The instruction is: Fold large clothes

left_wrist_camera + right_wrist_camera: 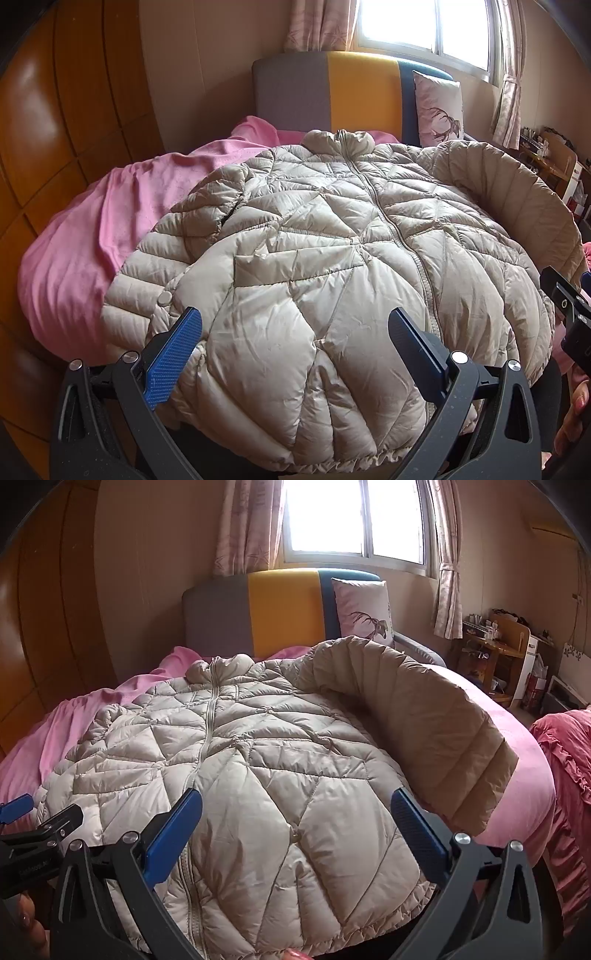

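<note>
A beige quilted puffer jacket (332, 240) lies front up on the pink bed, zipper closed, collar toward the headboard. It also shows in the right wrist view (229, 760). Its left sleeve (155, 277) lies along the body. Its right sleeve (417, 716) spreads out to the right, showing a darker tan side. My left gripper (295, 332) is open above the jacket's hem, left of the zipper. My right gripper (295, 812) is open above the hem, right of the zipper. Neither holds anything.
A pink sheet (74, 251) covers the bed. A grey, yellow and blue headboard (280, 613) and a deer-print pillow (365, 609) stand at the far end. A wooden wardrobe (55, 129) is on the left. A cluttered desk (495, 646) and red bedding (569, 760) are on the right.
</note>
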The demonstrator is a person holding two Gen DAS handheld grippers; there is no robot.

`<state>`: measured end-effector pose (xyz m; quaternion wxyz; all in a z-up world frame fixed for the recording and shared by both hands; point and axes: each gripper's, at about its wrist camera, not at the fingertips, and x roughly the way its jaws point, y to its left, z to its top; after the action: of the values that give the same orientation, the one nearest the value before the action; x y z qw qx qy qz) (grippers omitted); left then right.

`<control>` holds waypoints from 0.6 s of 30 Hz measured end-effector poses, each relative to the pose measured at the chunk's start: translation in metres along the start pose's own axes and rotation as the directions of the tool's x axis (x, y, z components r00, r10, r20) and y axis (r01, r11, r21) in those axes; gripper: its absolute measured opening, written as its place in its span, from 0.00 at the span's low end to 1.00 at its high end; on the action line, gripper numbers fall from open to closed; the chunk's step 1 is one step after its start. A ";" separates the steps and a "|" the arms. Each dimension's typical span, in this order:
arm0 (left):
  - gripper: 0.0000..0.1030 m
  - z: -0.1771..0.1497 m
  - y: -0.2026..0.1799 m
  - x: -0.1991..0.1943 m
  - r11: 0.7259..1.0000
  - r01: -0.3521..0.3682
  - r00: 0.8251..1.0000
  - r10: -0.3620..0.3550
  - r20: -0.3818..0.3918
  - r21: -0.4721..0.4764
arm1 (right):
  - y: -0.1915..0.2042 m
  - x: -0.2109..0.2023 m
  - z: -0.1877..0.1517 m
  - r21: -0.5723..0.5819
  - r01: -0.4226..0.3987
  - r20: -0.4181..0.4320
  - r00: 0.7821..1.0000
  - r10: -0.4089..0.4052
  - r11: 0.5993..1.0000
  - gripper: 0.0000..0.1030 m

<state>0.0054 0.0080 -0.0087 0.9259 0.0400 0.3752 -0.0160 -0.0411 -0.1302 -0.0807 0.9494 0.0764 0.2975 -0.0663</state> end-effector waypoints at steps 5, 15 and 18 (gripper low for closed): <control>0.97 0.000 0.001 0.001 1.000 0.000 1.000 0.000 -0.002 -0.001 | 0.000 0.001 0.000 -0.001 -0.001 -0.004 1.000 0.001 1.000 0.98; 0.97 -0.003 0.002 0.003 1.000 0.004 1.000 -0.004 -0.015 -0.004 | -0.001 0.006 -0.002 0.002 0.005 -0.026 1.000 -0.005 1.000 0.98; 0.97 -0.002 0.002 0.007 1.000 0.003 1.000 -0.003 -0.022 -0.006 | -0.001 0.006 -0.002 -0.001 0.003 -0.024 1.000 -0.003 1.000 0.98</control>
<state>0.0094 0.0098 -0.0149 0.9219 0.0371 0.3853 -0.0158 -0.0377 -0.1311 -0.0859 0.9456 0.0765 0.3091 -0.0665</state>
